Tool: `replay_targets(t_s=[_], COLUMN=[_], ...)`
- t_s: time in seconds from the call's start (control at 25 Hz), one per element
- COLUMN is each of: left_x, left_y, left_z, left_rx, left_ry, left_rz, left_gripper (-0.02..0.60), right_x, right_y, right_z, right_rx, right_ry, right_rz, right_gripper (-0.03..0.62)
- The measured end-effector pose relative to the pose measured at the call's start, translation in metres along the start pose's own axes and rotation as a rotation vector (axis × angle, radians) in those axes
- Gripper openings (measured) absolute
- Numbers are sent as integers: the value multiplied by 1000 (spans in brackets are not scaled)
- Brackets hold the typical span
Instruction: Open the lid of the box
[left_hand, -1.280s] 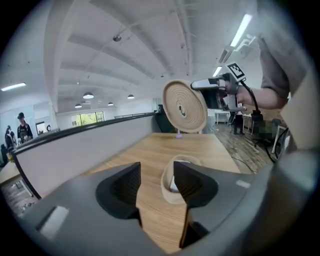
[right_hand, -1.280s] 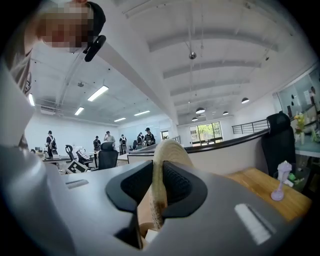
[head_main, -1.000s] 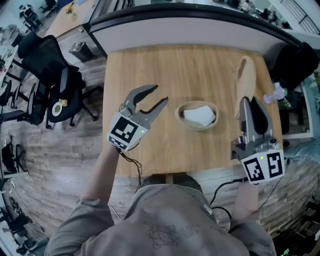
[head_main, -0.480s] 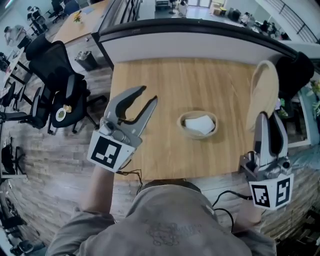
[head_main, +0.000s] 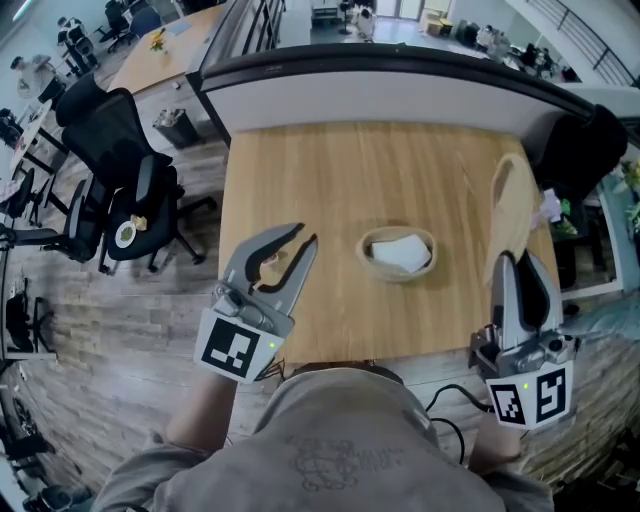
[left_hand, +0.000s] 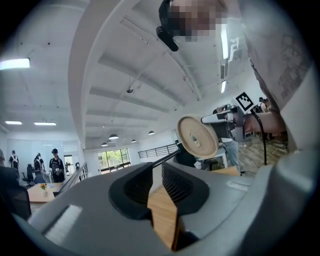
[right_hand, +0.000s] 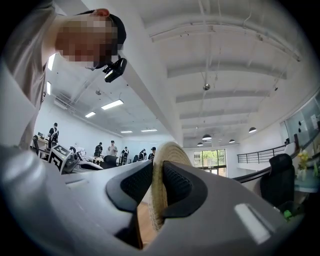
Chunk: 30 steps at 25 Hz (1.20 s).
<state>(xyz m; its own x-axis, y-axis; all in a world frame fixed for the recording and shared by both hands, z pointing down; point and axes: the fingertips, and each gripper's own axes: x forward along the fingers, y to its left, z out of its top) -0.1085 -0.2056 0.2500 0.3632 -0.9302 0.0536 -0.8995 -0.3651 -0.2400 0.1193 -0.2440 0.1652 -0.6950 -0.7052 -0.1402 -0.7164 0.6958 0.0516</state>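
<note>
The lid (head_main: 508, 205) was already off and stood on edge, clamped by its rim between the pads of the right gripper (head_main: 522, 262), well apart from the open box (head_main: 366, 250) in the middle of the table (head_main: 300, 180). The left gripper (head_main: 306, 234) held nothing; its jaws had just been closing, with only a narrow gap left. To finish well, I judged, the grip should be kept firm and the lid laid flat beside the box, not over it

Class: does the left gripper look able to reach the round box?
Probably yes: only bare table lies between the box and the left gripper, whose empty jaws have just been closing; the right gripper holds the lid aside.
</note>
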Motion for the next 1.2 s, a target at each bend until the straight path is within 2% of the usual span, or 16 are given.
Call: replay_targets(t_s=[0.08,0.2,0.44,1.2], left_x=[1,3,8,4], left_y=[-6,-9,-9,-13], left_z=[-8,-17,-17,-17], left_rx=[-53,-76,-53,-49], left_ry=[9,16,37,54], left_rz=[-19,-20,-6,4], left_gripper=[35,9,-2,-2], right_x=[1,3,4,-7], right_y=[3,7,10,7], right_z=[-13,-33,-49,-71], right_rx=[21,33,73,62], right_ry=[26,67,109,164], right_rz=[2,7,10,-10], right_gripper=[74,74,74,74])
